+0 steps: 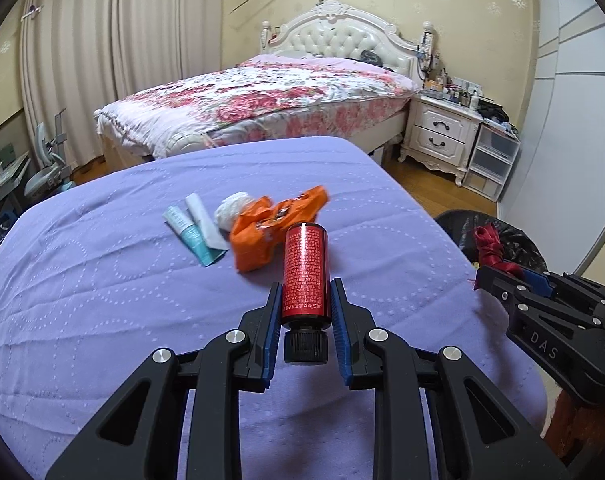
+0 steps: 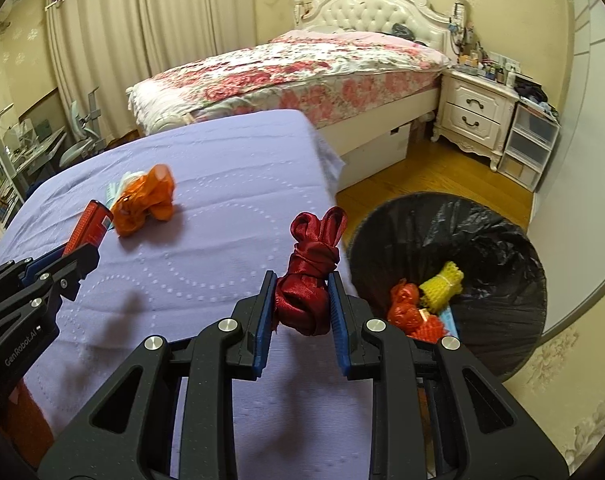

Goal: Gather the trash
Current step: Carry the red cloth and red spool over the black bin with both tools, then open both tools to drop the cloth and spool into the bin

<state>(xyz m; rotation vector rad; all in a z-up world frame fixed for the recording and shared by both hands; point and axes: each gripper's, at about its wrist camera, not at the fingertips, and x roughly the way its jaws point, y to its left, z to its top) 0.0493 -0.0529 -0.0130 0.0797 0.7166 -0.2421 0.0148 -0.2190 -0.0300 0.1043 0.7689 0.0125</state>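
My left gripper is shut on a red bottle with a black cap, held above the purple-covered table. My right gripper is shut on a bundle of dark red ribbon, held over the table's right edge next to the black-lined trash bin. On the table lie an orange wrapper, a white crumpled tissue and a teal tube beside a white strip. The bin holds red, yellow and orange scraps.
A bed with a floral cover stands behind the table. A white nightstand and plastic drawers stand at the right. A desk and chair are at the left. Wooden floor lies between bed and bin.
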